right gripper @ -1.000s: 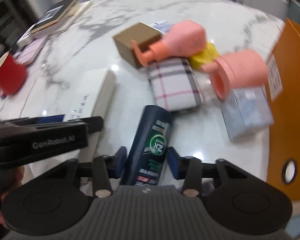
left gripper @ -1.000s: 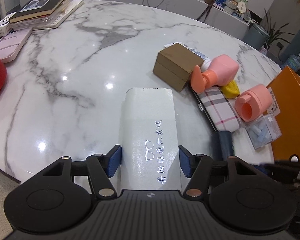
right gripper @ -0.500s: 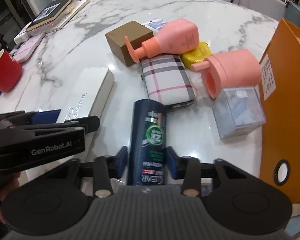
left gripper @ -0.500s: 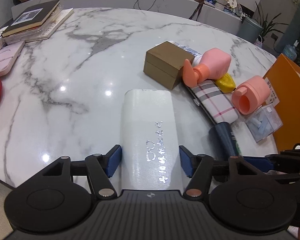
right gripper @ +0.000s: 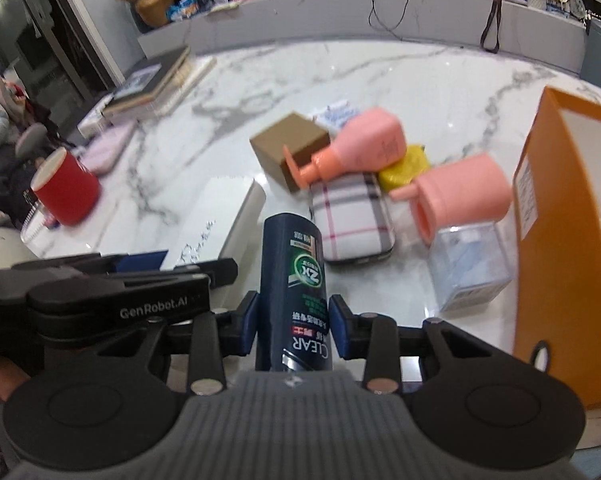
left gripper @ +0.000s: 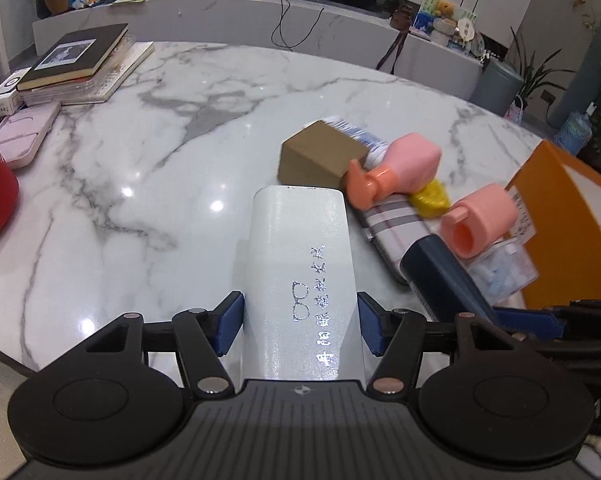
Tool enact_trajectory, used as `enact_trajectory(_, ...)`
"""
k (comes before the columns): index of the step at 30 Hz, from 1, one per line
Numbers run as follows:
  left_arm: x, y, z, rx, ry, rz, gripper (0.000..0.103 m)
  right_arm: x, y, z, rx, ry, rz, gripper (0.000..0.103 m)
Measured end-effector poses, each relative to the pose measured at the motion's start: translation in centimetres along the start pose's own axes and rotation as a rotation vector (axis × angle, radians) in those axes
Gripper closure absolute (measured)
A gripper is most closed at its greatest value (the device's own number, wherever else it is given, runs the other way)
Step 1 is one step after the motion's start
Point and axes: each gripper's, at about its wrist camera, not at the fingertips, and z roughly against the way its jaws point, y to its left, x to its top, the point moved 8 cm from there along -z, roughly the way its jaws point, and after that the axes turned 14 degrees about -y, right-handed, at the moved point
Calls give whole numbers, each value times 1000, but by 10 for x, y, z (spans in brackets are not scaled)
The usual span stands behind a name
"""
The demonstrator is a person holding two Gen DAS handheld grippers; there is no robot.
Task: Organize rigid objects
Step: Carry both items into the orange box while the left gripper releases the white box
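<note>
The marble table (left gripper: 148,168) is carrying everything, and the brown cardboard box (left gripper: 320,156) near its middle is serving as my marker. Well to the right of that box, an orange file box (right gripper: 560,248) is standing upright at the table's edge. Far to the left of the box, a stack of books (left gripper: 76,64) is lying by the far rim, and a red cup (right gripper: 66,188) is standing left and nearer.

Just in front of the box, the white glasses case (left gripper: 300,280) is reaching toward it, and the left gripper (left gripper: 300,324) is clenching the case's near end, blue pads pressing both long sides. Right of the case, the right gripper (right gripper: 292,324) is grasping the dark blue shampoo bottle (right gripper: 294,280) across its body, with the bottle's far end pointing toward the box.

A plaid case (right gripper: 350,220) is lying just in front and right of the box. A pink pump bottle (right gripper: 360,148) is leaning against the box's right side, its nozzle touching the cardboard. Further right, a pink cup (right gripper: 460,196) is lying on its side atop a clear plastic container (right gripper: 472,272). A small yellow object (right gripper: 404,168) is sitting between the pump bottle and the pink cup.
</note>
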Motion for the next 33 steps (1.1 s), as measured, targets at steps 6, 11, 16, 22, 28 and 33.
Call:
enact_trajectory(6, 11, -22, 28, -38, -35, 26, 34, 19, -16, 38, 13, -76, -53, 66)
enact_trajectory(11, 29, -49, 55, -56, -79, 29, 34, 41, -37, 79, 17, -171, -92, 66)
enact_trajectory(16, 51, -98, 75, -119, -99, 15, 34, 57, -71, 109, 4, -213, -147, 66)
enact_trajectory(22, 78, -168, 75, -189, -83, -22, 34, 68, -128, 141, -40, -243, -215, 66)
enact_trajectory(28, 90, -236, 56, -248, -51, -81, 34, 75, -188, 158, -101, -260, -264, 66)
enact_trajectory(33, 86, -283, 26, -273, 10, -146, 34, 77, -228, 156, -131, -262, -318, 66)
